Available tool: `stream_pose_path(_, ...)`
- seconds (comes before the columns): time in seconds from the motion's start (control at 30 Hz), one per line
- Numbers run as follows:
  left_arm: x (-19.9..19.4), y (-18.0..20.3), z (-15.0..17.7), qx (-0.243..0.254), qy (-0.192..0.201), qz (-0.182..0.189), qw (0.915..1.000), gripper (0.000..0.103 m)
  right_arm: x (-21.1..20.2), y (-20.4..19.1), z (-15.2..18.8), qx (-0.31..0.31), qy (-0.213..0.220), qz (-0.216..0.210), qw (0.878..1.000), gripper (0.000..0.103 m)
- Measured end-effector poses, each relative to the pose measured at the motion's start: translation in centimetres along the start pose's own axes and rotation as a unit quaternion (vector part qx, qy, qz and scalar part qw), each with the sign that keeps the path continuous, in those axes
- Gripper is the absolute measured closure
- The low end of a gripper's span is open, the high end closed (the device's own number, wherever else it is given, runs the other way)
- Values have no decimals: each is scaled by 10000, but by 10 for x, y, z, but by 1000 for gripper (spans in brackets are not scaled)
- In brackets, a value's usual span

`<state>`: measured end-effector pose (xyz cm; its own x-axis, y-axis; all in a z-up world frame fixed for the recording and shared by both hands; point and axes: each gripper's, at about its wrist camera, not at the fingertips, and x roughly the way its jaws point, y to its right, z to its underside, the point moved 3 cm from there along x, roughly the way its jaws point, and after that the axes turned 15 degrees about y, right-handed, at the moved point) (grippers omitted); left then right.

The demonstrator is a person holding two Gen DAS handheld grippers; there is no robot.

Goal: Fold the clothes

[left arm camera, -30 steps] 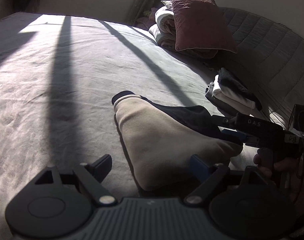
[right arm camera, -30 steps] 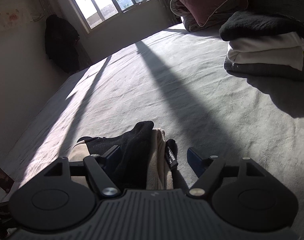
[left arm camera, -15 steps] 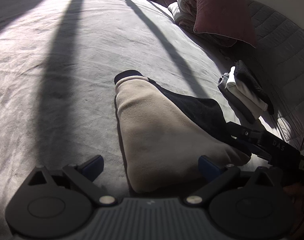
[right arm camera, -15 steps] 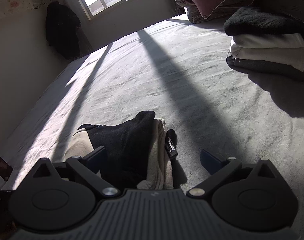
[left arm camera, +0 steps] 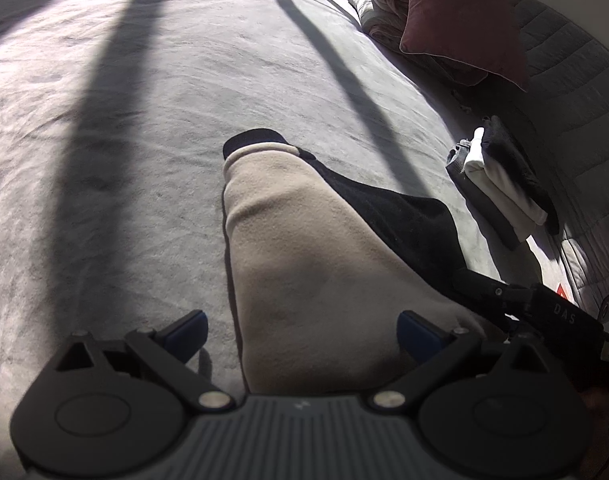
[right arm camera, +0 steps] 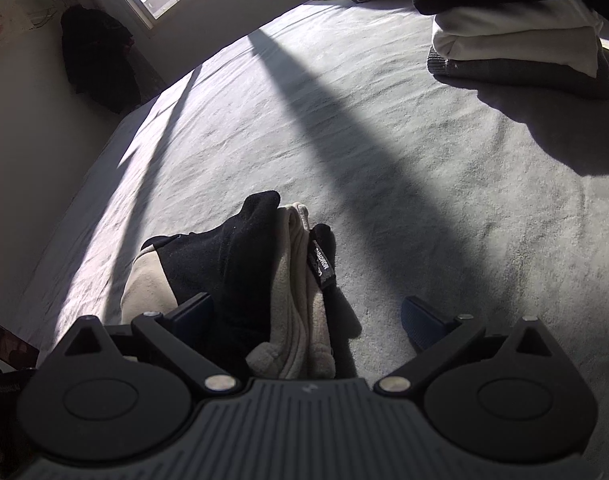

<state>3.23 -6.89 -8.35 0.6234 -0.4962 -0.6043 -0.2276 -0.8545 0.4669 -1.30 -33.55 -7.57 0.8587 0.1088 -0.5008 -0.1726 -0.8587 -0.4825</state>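
Lying mid-frame on the grey bed [left arm camera: 144, 128]: one beige-and-black garment [left arm camera: 304, 264], folded; one stack of three folded clothes [right arm camera: 516, 40] upper right. Left gripper [left arm camera: 300, 332] and right gripper [right arm camera: 306, 316] angle downward, jaws just spread wide, garment between unpinched.

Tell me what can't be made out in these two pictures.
- Beige-and-black garment: its near end is hidden behind the left tool's body in the left wrist view, so the garment type stays unclear.
- Its label: print too small to read, right wrist view.
- Folded stack: cut by the top and right edges, right wrist view.
- Dark hanging clothing: too shadowed to identify.
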Motion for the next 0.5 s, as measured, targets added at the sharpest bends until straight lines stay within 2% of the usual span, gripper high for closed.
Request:
stream_pose_path(0.2,6,-4,1,-197,-48,112,9997,2,1,2,1,55,-33,12,10000,2)
stream_pose_path(0.37,9,-8,0,-335,128,169,9992,4,3,4,1,193,-49,-9,9998,2)
stream_pose_path(0.43,10,-10,-1,-432,214,178,9987,7,4,5,1,247,-72,-35,9997,4)
stream_pose_path(0.5,11,-13,-2,-568,276,221,9978,12,5,5,1,337,-132,-137,9993,14)
